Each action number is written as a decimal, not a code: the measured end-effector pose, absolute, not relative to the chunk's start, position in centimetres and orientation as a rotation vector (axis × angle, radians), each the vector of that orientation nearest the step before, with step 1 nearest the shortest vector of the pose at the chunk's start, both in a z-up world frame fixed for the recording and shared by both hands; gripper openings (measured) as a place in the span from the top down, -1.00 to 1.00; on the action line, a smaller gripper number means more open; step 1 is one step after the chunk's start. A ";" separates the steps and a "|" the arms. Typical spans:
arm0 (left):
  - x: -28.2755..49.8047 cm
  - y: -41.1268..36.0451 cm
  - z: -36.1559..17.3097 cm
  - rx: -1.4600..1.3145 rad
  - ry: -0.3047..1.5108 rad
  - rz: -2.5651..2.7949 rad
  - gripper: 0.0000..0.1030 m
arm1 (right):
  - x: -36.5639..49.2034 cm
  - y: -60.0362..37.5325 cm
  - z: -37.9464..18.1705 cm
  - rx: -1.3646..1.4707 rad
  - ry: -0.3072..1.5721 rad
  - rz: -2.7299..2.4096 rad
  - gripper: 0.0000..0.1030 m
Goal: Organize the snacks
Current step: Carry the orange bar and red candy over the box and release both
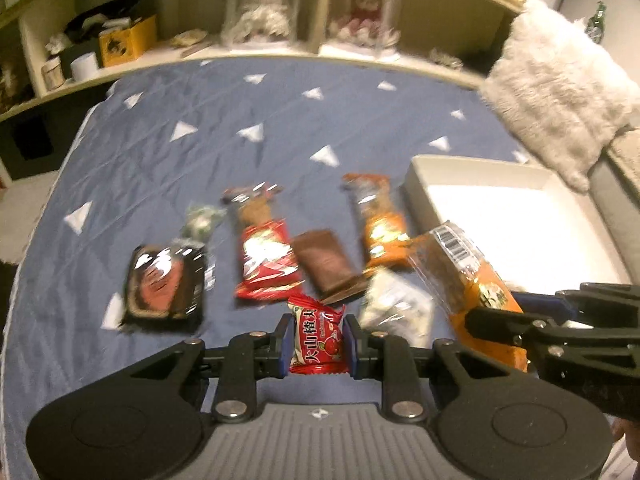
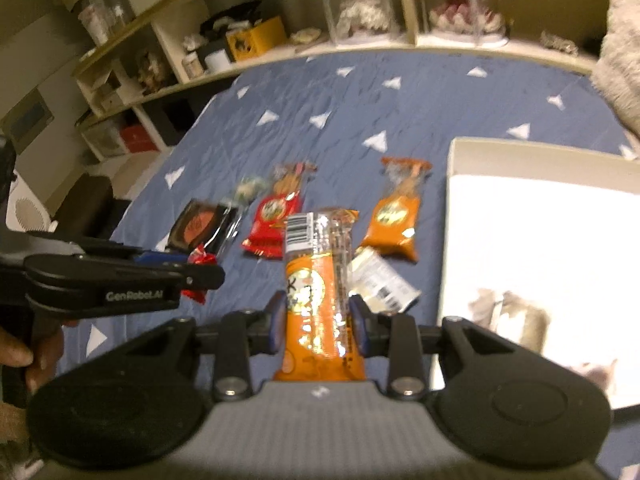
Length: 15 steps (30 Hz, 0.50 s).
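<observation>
Where the left wrist view shows the left gripper (image 1: 317, 338) clamped on a red candy packet (image 1: 316, 334) above the blue bedspread (image 1: 240, 120), only the right wrist view shows the right gripper (image 2: 319, 326) clenched on an orange snack bar (image 2: 318, 308), and small items in the white tray (image 2: 540, 232).

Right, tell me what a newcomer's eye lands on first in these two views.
First, the two held snacks: the left gripper is shut on a small red candy packet, and the right gripper is shut on a long orange snack bar. Behind them, more wrapped snacks lie scattered on the blue triangle-patterned bedspread, with a white box at its right.
</observation>
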<state>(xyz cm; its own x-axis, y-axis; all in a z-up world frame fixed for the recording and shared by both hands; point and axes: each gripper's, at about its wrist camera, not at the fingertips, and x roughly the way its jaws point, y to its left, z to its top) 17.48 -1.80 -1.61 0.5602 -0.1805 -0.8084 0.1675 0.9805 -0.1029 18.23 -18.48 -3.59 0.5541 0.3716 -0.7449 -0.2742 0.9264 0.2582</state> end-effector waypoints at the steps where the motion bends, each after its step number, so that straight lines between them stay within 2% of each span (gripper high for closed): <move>1: 17.4 -2.6 -1.3 -0.011 0.945 -0.216 0.46 | 18.2 -19.0 -3.2 0.117 0.899 0.374 0.26; 15: 18.4 -13.3 1.3 -0.051 0.878 -0.344 0.46 | 16.3 -31.5 -0.4 0.112 0.837 0.190 0.25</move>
